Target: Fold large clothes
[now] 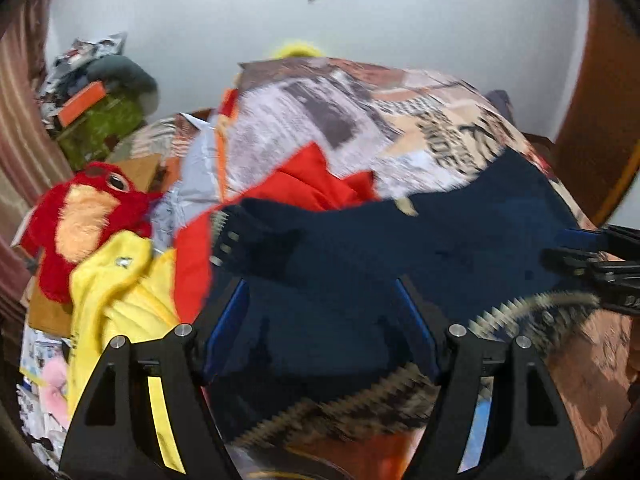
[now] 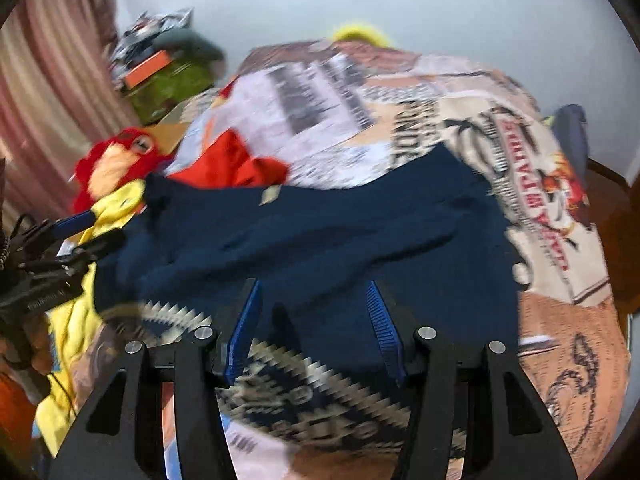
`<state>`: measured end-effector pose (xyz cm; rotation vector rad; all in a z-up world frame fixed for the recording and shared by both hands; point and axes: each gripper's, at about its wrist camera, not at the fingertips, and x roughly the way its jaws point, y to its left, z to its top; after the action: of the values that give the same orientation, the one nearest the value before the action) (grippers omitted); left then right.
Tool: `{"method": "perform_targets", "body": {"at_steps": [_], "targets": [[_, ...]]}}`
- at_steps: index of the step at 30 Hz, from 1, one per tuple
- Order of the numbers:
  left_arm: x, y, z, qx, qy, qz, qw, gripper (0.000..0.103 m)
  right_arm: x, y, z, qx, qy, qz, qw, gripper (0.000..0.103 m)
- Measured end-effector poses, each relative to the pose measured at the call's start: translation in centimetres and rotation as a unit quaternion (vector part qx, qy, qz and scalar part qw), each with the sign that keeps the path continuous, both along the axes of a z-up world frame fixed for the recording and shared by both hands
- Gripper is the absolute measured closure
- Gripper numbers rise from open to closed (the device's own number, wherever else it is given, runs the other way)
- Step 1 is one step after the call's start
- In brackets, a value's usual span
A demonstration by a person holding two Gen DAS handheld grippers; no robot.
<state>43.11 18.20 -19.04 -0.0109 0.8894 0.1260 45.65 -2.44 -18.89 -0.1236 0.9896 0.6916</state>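
A navy blue garment (image 1: 460, 240) with a pale zigzag-patterned hem (image 1: 360, 404) lies spread on the bed. My left gripper (image 1: 320, 284) hangs over its near left part, jaws wide apart, with navy cloth lying between the blue pads (image 1: 228, 324); no pad presses on it. My right gripper (image 2: 315, 283) stands over the garment (image 2: 320, 232) near the hem (image 2: 320, 372), jaws also apart over the cloth. Each gripper shows in the other's view: the right one (image 1: 560, 246) at the garment's right edge, the left one (image 2: 100, 232) at its left edge. Both views are motion-blurred.
The bed carries a printed bedspread (image 2: 540, 208). Left of the garment lie a red-orange cloth (image 1: 304, 188), a yellow cloth (image 1: 120, 300) and a red plush toy (image 1: 80, 216). A pile of clutter (image 1: 100, 108) and a curtain (image 2: 48, 92) stand at the far left.
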Motion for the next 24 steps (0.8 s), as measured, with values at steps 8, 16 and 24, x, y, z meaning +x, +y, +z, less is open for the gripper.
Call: {"method": "perform_targets", "body": {"at_steps": [8,16,24], "targets": [[0.1,-0.6,-6.5,-0.033,0.07,0.006,0.997,0.025,0.4,-1.0,-4.1,-0.059,0.034,-0.001,0.998,0.039],[-3.7,1.7,-5.6,-0.051,0.057,0.04,0.9962,0.025,-2.3,-4.3,-4.0,-0.123,-0.004,-0.003,0.992,0.034],[-9.9,6.1,-4.3,-0.075,0.047,0.111,0.9899,0.025,-4.2,-6.5,-2.8,-0.131,-0.015,-0.016,0.991,0.033]]}}
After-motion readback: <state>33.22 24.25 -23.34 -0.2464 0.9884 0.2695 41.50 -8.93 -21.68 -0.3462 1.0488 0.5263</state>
